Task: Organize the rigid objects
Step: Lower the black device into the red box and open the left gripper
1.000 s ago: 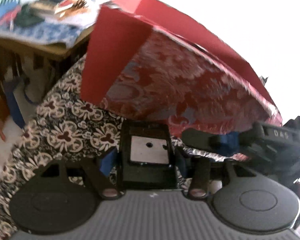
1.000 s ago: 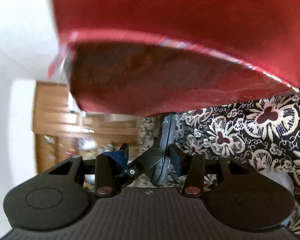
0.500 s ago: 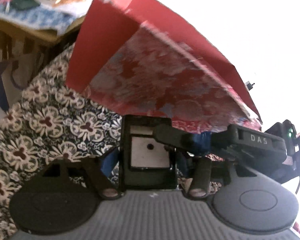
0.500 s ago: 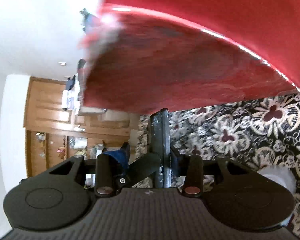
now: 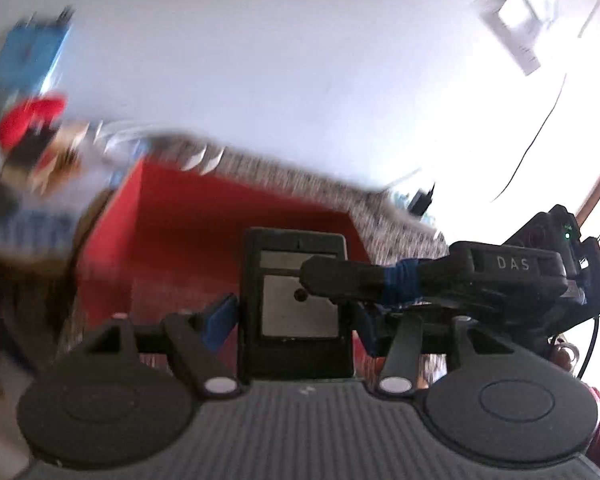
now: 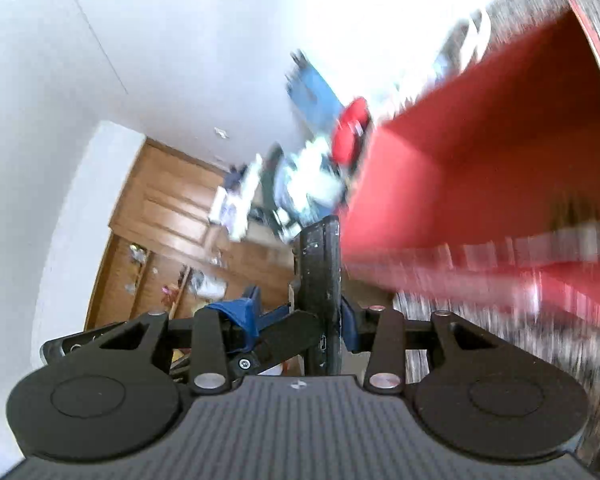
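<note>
Well, both views are smeared by motion, so I go by the broad shapes only. The red box lies open in the middle left of the left wrist view, its bare red inside turned toward the camera and a strip of patterned cloth along its far rim. In the right wrist view the same box fills the right side of the frame.

Neither tool has hold of the box. The left gripper has its blue-wrapped fingers drawn in against the side edges of a black plate with a grey panel, low in the centre. The right gripper comes in from the right edge of that view, and its fingers seem pinched on the plate's flat faces, though I cannot be sure. Two grips at right angles would stop the plate twisting. My guess is that it is meant for the open box. A wooden cupboard shows at the left of the right wrist view.
</note>
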### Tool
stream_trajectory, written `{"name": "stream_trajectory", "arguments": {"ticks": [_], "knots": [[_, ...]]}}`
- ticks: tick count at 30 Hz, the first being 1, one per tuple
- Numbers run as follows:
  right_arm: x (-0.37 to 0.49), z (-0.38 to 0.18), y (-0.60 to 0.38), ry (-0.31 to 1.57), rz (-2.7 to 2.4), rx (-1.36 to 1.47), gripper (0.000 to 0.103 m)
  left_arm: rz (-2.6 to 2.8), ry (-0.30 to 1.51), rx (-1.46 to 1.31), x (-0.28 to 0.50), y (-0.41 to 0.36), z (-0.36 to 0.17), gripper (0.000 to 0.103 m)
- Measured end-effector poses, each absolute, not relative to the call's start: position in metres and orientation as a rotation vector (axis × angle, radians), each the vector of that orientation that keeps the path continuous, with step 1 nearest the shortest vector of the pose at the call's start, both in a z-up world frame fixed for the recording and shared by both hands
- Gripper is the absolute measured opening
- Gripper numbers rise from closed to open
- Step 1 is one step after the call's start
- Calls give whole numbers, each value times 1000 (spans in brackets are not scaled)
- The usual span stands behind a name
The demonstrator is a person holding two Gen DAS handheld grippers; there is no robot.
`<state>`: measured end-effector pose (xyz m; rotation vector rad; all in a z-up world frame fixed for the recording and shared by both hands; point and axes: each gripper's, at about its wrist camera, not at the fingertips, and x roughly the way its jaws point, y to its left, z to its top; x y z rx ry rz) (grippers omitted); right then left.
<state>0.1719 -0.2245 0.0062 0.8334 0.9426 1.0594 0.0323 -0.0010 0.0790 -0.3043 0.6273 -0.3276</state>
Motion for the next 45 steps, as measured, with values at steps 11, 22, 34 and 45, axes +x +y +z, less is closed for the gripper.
{"name": "stream_trajectory", "arguments": {"ticks": [11, 22, 34, 45], "knots": [[271, -1, -213, 1087, 798, 805, 21, -429, 792, -230, 178, 1, 53, 55], [306, -56, -169, 1260, 616, 791, 17, -320, 971, -134, 237, 24, -3, 56], [304, -53, -165, 1158, 515, 789, 21, -240, 960, 28, 240, 30, -12, 65], [282, -37, -161, 1120, 419, 594, 21, -261, 989, 135, 227, 9, -17, 66]]}}
